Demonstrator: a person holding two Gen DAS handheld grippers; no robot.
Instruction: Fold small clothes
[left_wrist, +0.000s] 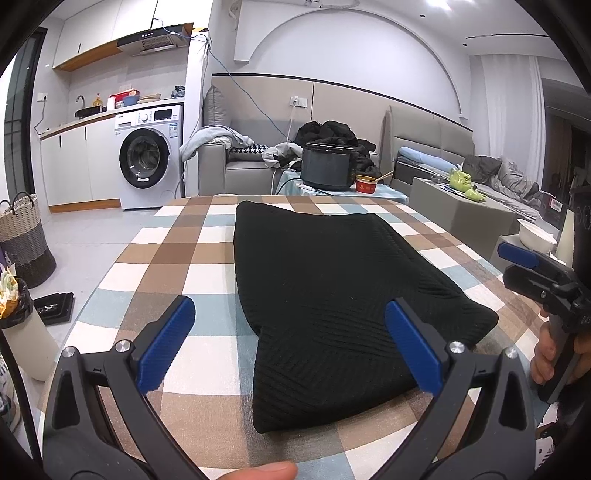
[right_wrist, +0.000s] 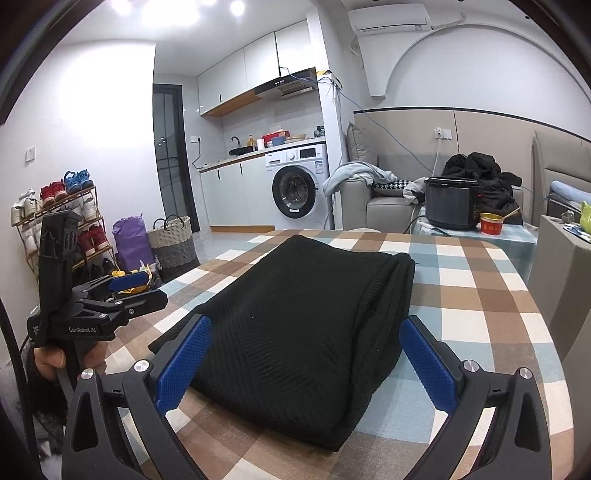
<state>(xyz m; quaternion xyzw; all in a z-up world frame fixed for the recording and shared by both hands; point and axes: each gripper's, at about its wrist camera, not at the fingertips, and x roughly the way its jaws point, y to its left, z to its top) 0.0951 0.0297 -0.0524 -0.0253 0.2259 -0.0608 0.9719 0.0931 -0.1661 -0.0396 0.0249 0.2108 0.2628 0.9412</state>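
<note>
We find the folded black garment (left_wrist: 325, 295) lying lengthwise dead ahead, centre frame, between left gripper (left_wrist: 291, 347) and right gripper (right_wrist: 306, 365), both spread apart and empty.

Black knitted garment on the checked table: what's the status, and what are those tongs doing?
Left tongs open, empty. Right tongs open, empty. Black knitted garment lies folded on the checked tablecloth, not gripped. Nothing on it or in the way.

We recorded bright, even indoor light from ceiling spots (right_wrist: 170, 9), glare blown out on the white wall; strong fisheye bending, dark vignetted corners, focus sharp.
</note>
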